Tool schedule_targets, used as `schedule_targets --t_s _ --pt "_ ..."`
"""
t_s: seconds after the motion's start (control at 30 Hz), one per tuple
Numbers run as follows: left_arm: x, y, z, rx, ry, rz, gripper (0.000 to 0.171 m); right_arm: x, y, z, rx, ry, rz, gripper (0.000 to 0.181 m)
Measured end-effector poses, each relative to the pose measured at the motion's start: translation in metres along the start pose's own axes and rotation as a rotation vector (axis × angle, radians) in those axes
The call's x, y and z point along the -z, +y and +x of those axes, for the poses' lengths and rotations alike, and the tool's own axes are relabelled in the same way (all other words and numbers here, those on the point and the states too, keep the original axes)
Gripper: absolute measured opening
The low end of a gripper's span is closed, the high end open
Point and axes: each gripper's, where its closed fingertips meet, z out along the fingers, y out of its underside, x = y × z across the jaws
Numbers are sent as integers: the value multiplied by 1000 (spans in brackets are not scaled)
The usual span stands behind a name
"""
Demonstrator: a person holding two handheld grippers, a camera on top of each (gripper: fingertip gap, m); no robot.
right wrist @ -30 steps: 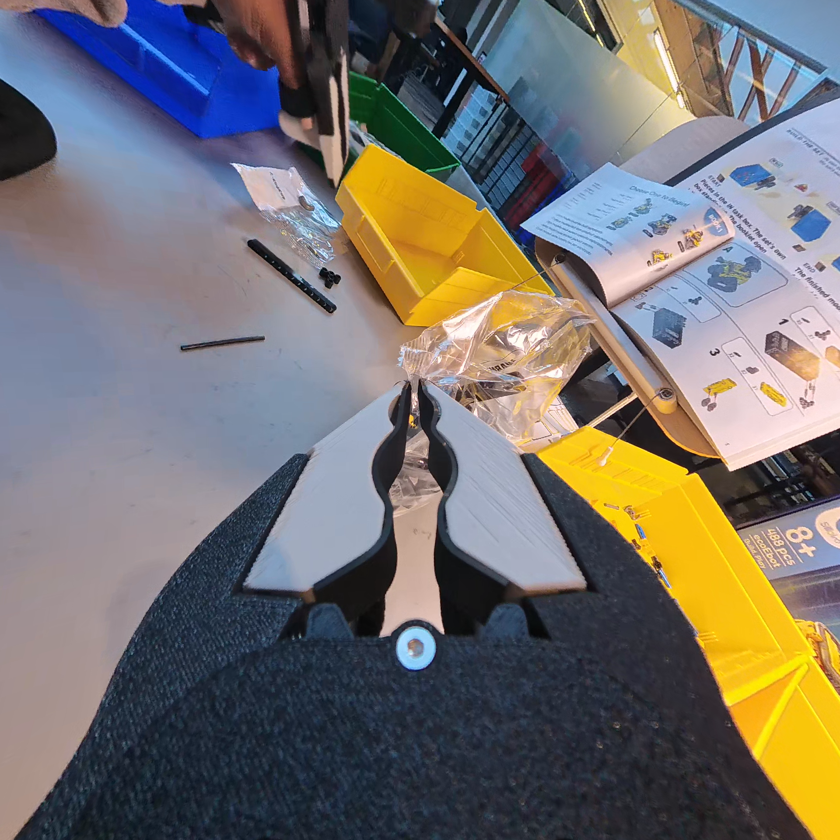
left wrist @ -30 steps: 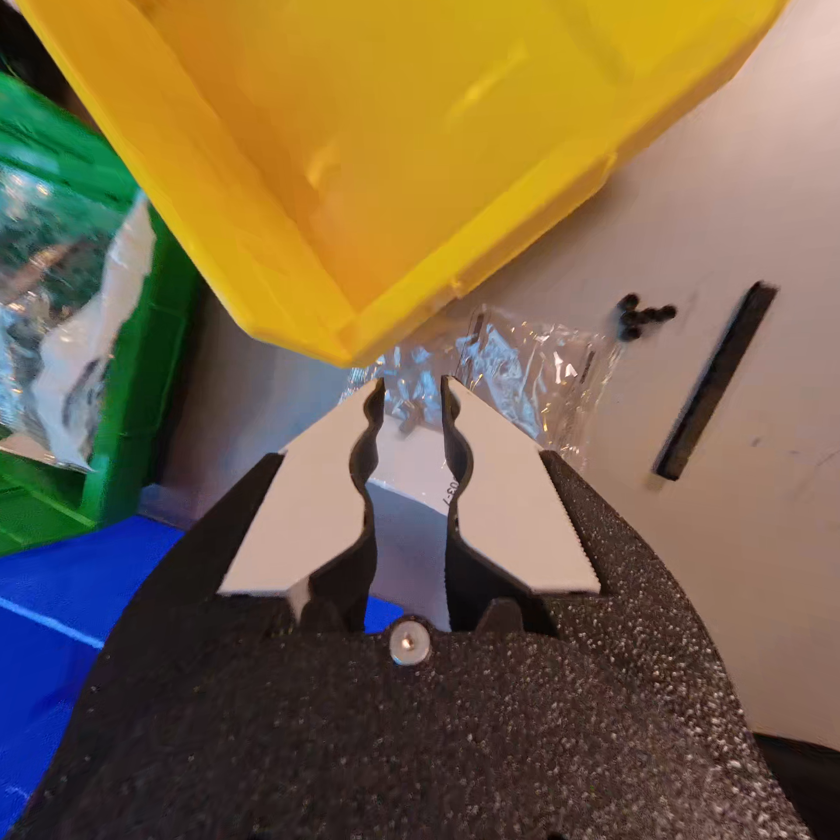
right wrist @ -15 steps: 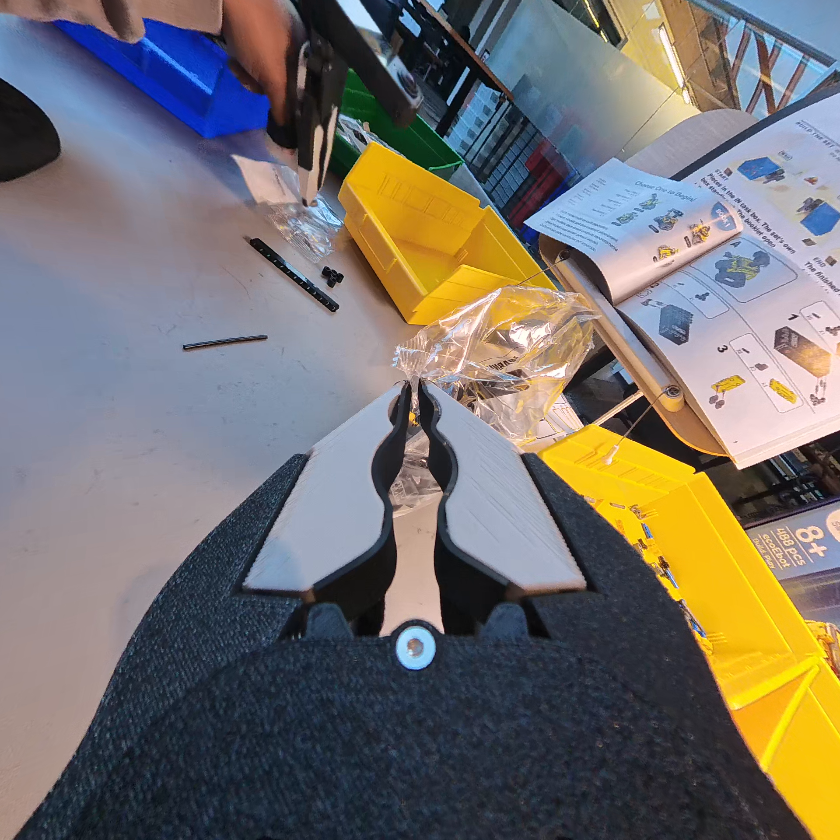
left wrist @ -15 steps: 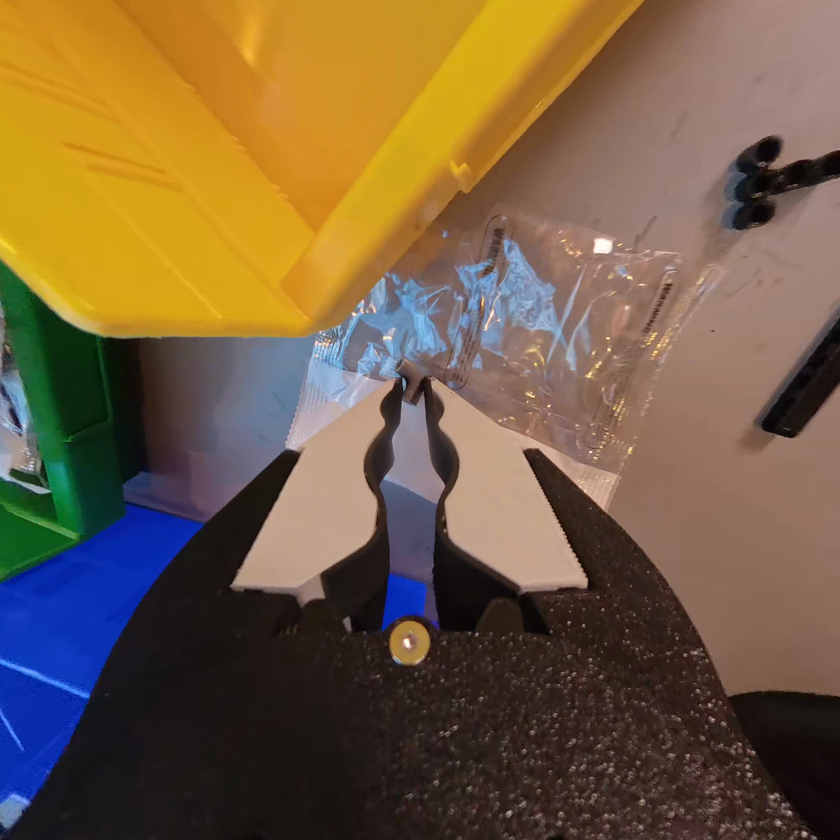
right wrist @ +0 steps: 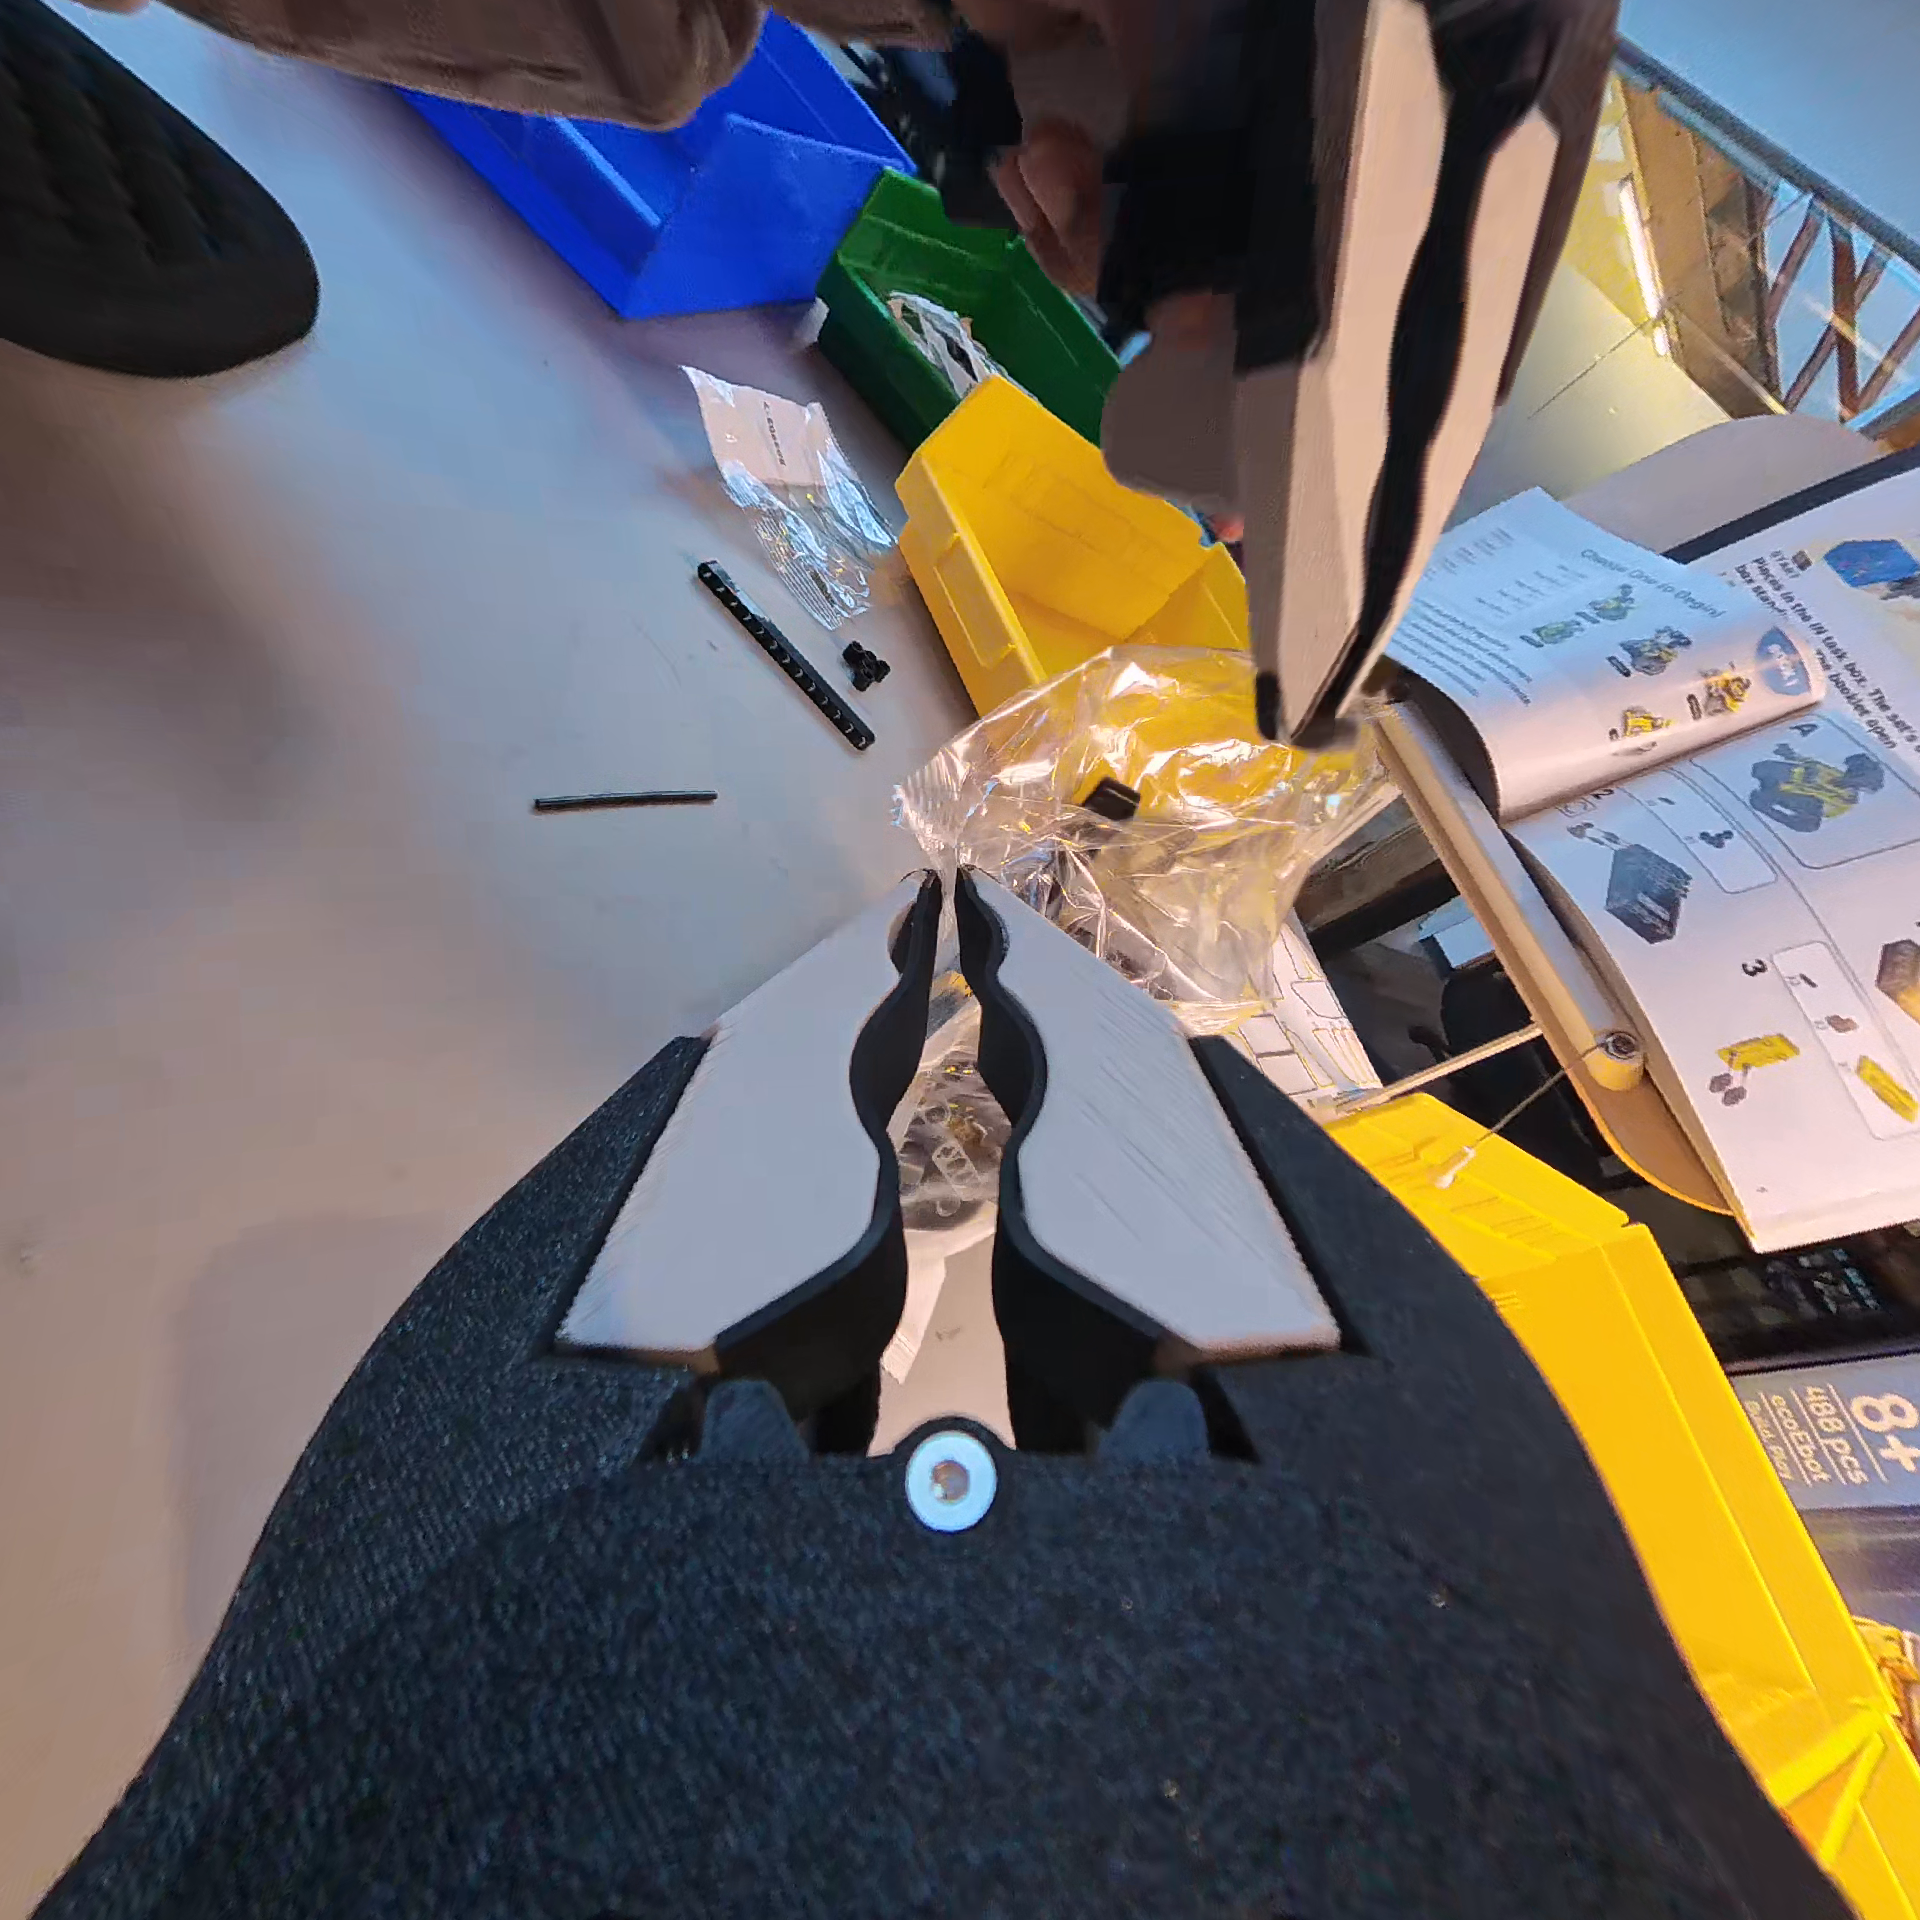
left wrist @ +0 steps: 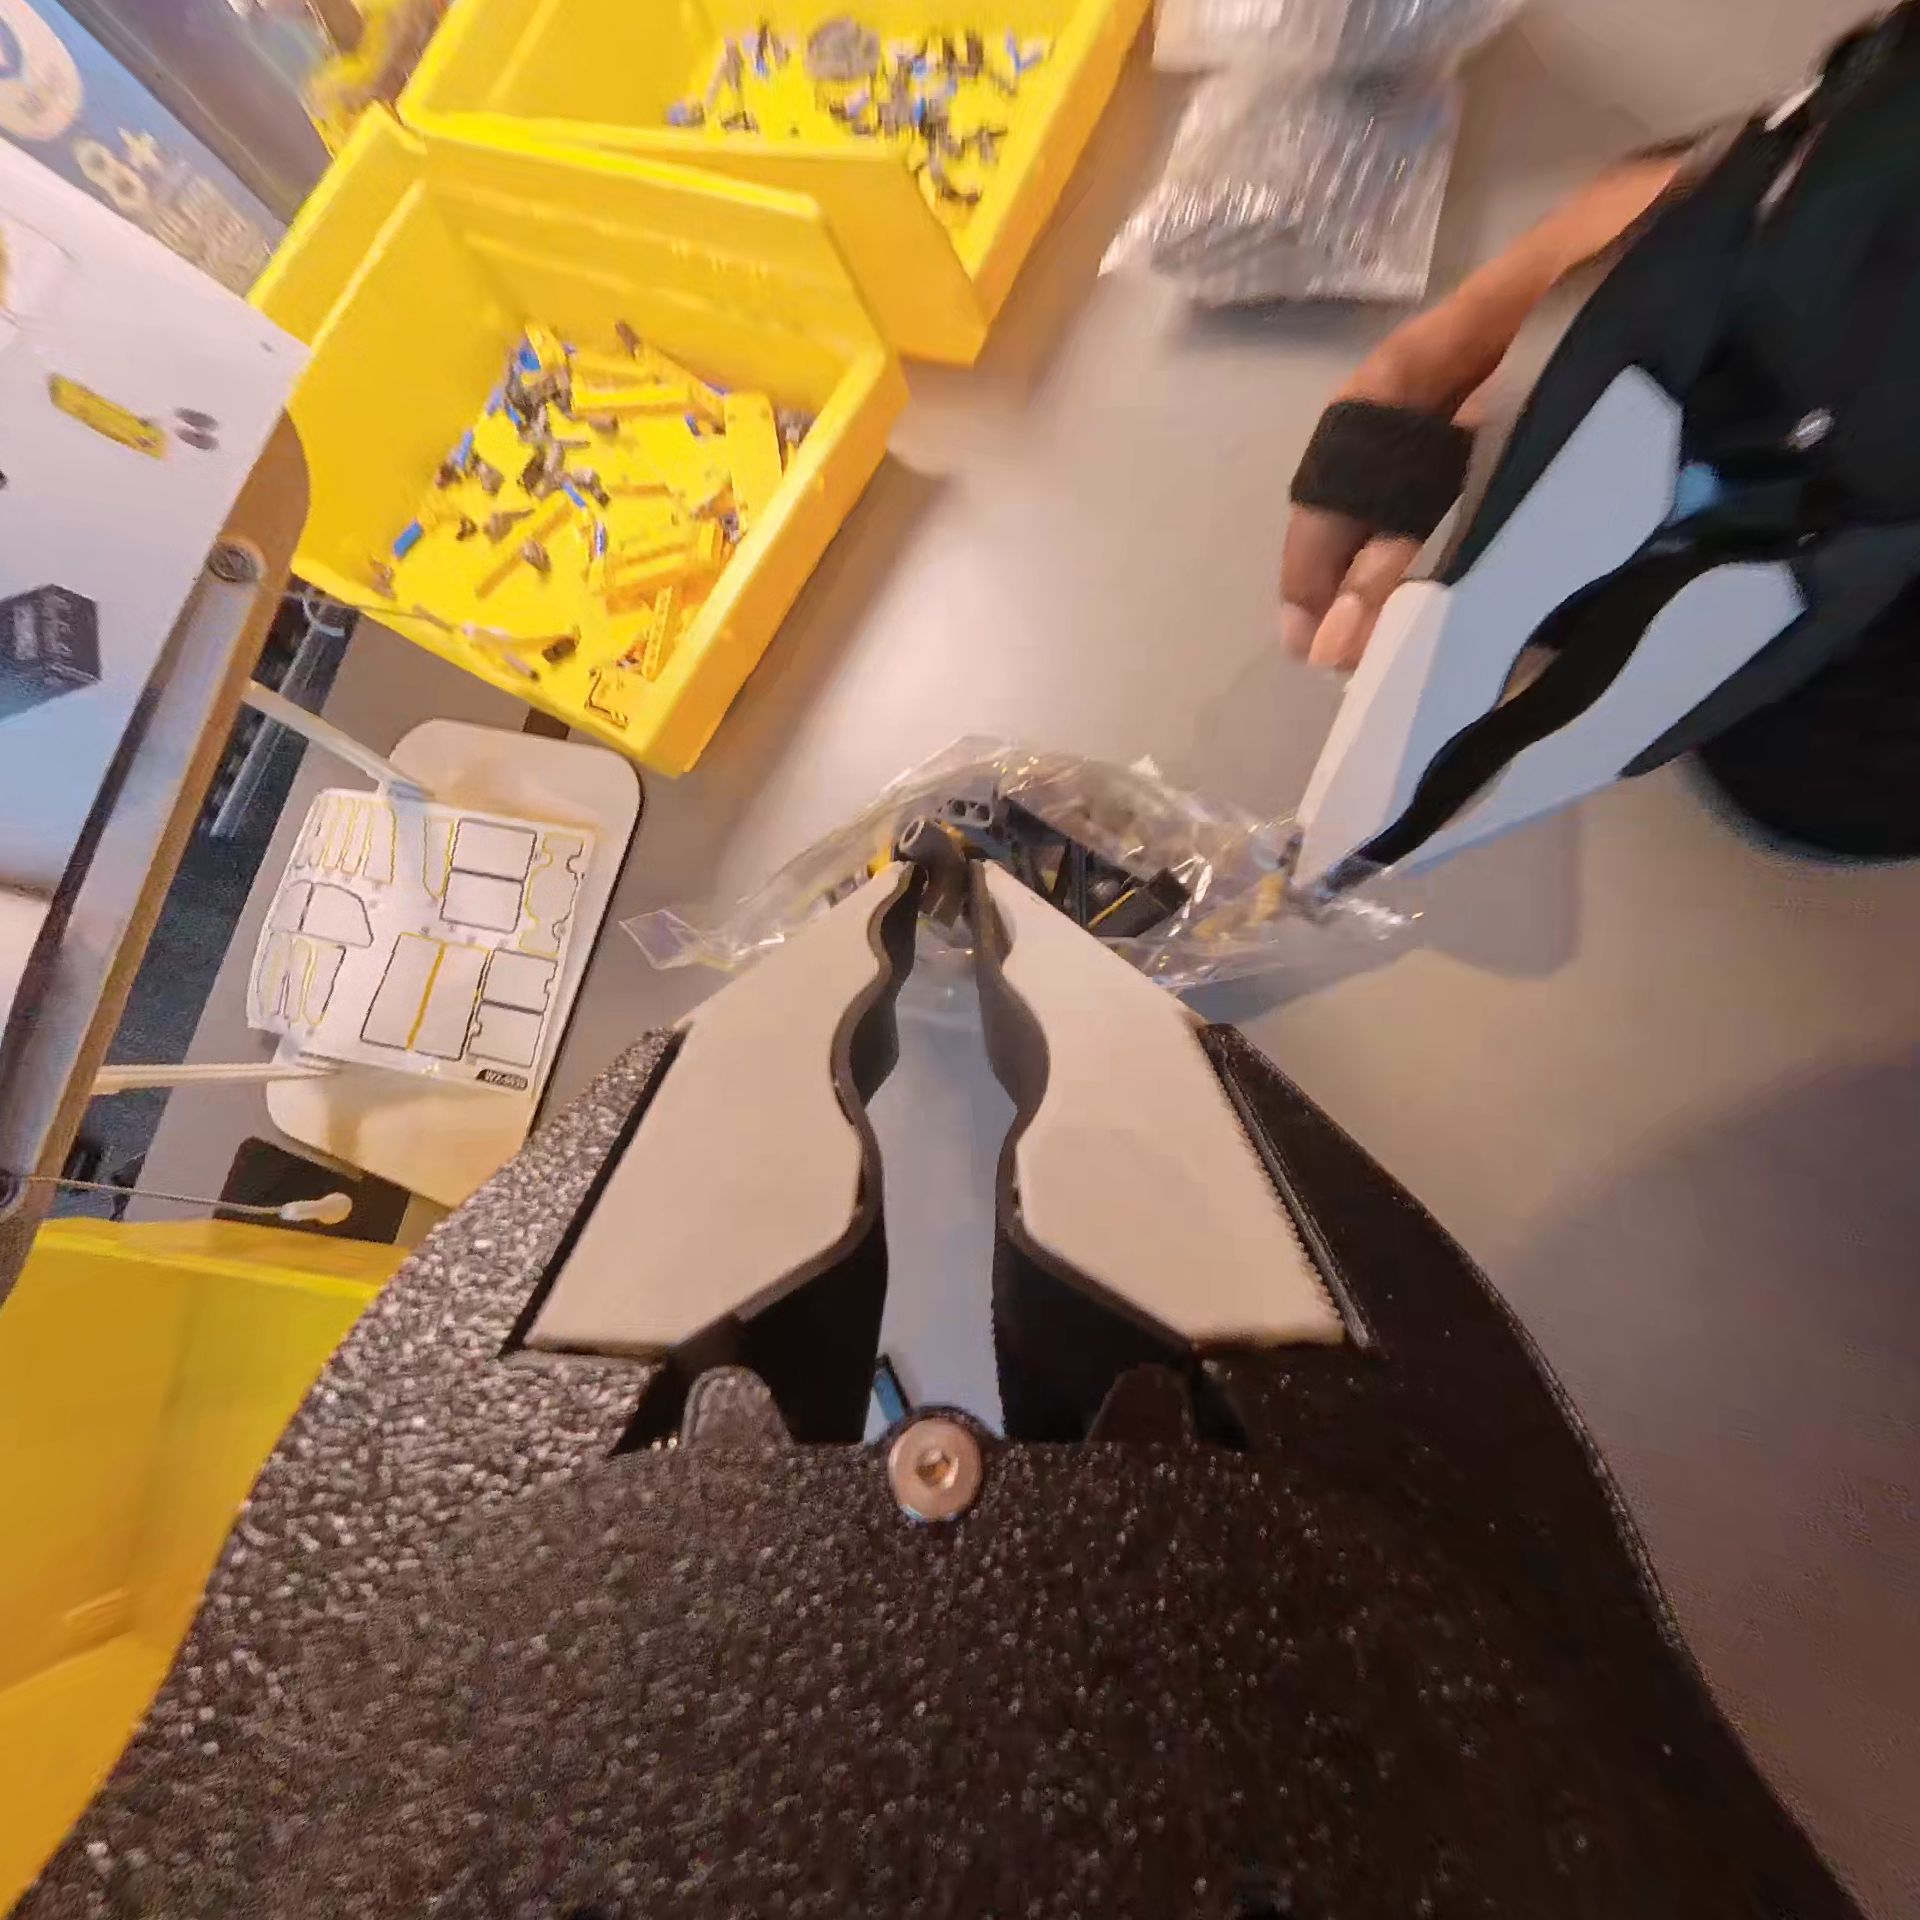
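The crumpled clear plastic bag [right wrist: 1122, 821] of small black and yellow parts sits near the tabletop [right wrist: 312, 831] edge, beside yellow bins [left wrist: 582, 468]. The right gripper [right wrist: 948, 883] pinches one corner; the left gripper [left wrist: 943, 881] clamps its other end.

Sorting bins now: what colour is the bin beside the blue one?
Green bin, clearest in the right wrist view.

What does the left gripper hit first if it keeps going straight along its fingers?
The left gripper is already at the crumpled clear plastic bag of small parts, so it would meet the dark pieces inside that bag first. Beyond lies the grey tabletop. Depth is hard to judge.
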Motion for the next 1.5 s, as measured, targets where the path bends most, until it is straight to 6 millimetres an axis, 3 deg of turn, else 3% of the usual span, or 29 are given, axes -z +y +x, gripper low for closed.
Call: schedule_targets --t_s 0.1,0.17,0.23,0.27,0.33,0.4,0.43,0.5,0.57,0.63,0.73,0.8,0.87,0.97,1.03,1.07,1.13,1.2,1.3,1.4,1.5 --pt "-1 7 -14 -3 -55 -4 21 1 1 1 -5 0 0 1" --pt "20 3 -24 72 -88 123 31 2 4 3 -14 7 -5 1" --pt "39 21 -37 190 -119 186 33 3 6 6 -30 10 -2 2" --pt "43 44 -47 250 -152 158 32 3 6 7 -41 13 0 1" --pt "43 115 -66 371 -263 -2 33 4 7 10 -59 19 2 1" --pt "33 186 -66 488 -290 -163 35 5 8 11 -68 23 4 1" --pt "24 210 -60 543 -263 -197 36 5 8 12 -73 23 6 1" --pt "5 245 -48 626 -206 -240 38 5 8 12 -83 20 10 2" --pt "-6 263 -47 629 -216 -255 40 3 9 11 -89 16 9 2" --pt "-8 259 -54 627 -230 -200 23 2 10 10 -91 15 8 2" --pt "-10 256 -52 553 -209 -239 22 0 10 8 -103 7 13 2" --pt "-10 235 -48 515 -189 -172 22 -1 11 6 -104 0 12 2" --pt "-1 182 -42 469 -155 6 22 -3 11 3 -101 -10 12 2" --pt "30 84 -23 319 -98 287 22 -8 9 -3 -91 -30 11 2" --pt "40 39 -8 228 -74 376 22 -11 8 -8 -84 -43 11 2" --pt "38 28 -3 198 -72 376 22 -12 7 -10 -79 -49 9 2" --pt "22 24 -3 152 -110 315 24 -14 6 -13 -70 -54 6 2" --pt "12 31 -9 120 -161 267 39 -14 5 -14 -68 -52 5 2" --pt "25 30 -9 178 -148 383 40 -13 8 -10 -79 -36 2 2" --pt "31 63 -5 232 -91 349 38 -11 10 -3 -105 -19 5 2" --pt "13 117 39 206 128 173 44 -9 13 1 -125 -9 3 2"
